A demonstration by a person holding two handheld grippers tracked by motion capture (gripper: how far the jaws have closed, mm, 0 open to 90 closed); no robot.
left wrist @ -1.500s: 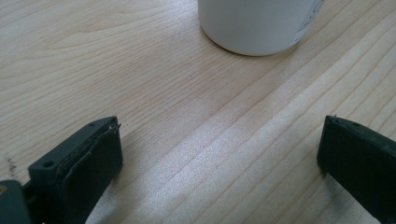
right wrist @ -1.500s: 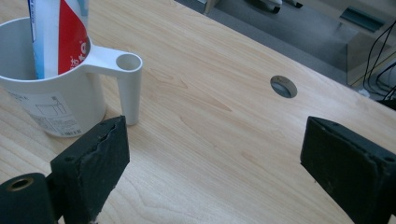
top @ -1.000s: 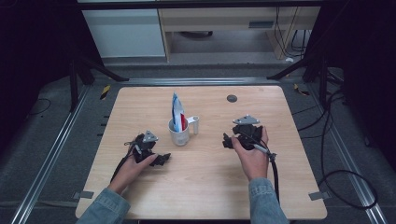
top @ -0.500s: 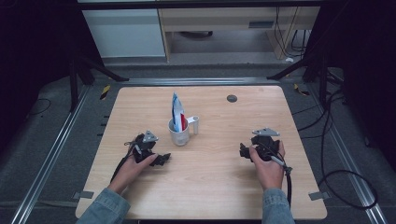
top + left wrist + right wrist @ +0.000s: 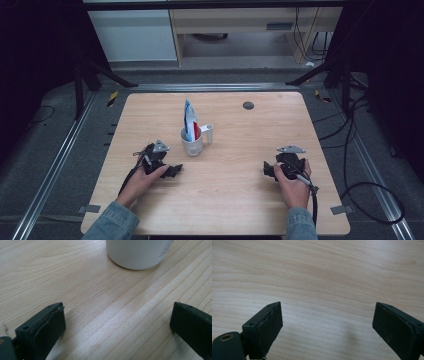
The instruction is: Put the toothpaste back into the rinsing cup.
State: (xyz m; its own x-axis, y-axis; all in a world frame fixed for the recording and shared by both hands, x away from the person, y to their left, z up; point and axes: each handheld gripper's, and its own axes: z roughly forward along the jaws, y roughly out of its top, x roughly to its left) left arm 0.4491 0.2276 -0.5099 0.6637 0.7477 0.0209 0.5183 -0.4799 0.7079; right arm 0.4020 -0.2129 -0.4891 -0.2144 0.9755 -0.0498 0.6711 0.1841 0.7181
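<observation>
A white round mug (image 5: pixel 192 143) stands near the middle of the light wooden table (image 5: pixel 235 200). A blue, white and red tube (image 5: pixel 189 120) stands upright in it, long way up and down. Its writing is too small to read. The left gripper (image 5: pixel 172 170) rests just beside the mug, jaws wide apart, holding nothing. The right gripper (image 5: pixel 267 169) rests well apart, also wide and bare.
</observation>
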